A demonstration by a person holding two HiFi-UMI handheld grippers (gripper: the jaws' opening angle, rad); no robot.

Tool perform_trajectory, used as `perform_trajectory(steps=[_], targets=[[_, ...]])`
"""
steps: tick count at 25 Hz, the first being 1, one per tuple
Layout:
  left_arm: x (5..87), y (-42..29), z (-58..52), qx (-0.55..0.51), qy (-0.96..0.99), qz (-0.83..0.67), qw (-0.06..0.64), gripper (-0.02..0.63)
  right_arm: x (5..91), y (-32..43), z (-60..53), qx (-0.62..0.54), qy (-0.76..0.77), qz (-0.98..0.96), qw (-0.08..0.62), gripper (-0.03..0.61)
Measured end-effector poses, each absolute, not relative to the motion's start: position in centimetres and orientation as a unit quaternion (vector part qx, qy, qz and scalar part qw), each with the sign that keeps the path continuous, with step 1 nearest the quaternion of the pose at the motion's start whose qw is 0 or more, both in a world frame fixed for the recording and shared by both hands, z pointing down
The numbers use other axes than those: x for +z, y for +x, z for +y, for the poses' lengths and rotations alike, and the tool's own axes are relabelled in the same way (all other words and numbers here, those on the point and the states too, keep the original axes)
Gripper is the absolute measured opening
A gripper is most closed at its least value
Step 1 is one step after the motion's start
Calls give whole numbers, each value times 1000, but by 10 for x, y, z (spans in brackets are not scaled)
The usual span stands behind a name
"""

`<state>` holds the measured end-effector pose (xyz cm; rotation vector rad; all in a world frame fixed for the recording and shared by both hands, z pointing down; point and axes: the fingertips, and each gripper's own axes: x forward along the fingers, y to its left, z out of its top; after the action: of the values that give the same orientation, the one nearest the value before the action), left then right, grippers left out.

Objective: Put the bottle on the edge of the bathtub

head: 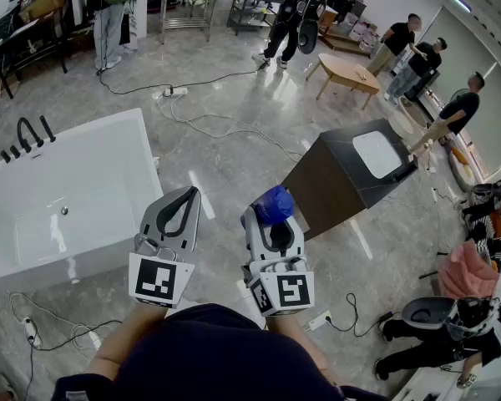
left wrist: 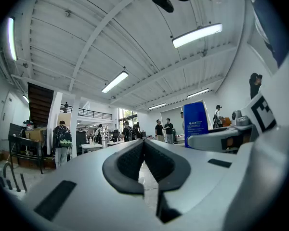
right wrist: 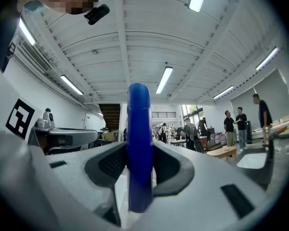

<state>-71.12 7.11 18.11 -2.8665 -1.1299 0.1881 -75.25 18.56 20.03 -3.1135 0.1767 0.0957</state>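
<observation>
Bathtub [head: 92, 170] left of left claw [head: 187, 194], bottle [head: 275, 201] in right claw [head: 270, 222], sink cabinet [head: 330, 192] to the right.

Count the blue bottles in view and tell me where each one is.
1. The blue plastic bottle is clamped between the jaws of the right gripper, over the grey stone floor, right of the white bathtub. Distant clutter could hide more.

1. Lighting: bright, even; ceiling strip lamps [left wrist: 197, 35] overhead.
2. Glare: pale streaks on polished floor [head: 234, 174].
3. Distortion: strong fisheye curvature; black corners in both gripper views.
4. Focus: nearest foreground soft, background sharp.
</observation>
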Motion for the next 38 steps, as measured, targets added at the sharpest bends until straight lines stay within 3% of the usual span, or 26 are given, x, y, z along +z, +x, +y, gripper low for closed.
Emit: perform_trajectory(steps=[13,30,38], targets=[[217,-672,94,41,-941,-335,34,3,231,-715,224,29,-996,69,38,158],[227,-407,142,45,-957,-284,44,3,235,-445,260,44,-989,142,16,158],[231,-327,141,42,-965,-256,44,3,238,-351,271,55,-986,155,8,158]])
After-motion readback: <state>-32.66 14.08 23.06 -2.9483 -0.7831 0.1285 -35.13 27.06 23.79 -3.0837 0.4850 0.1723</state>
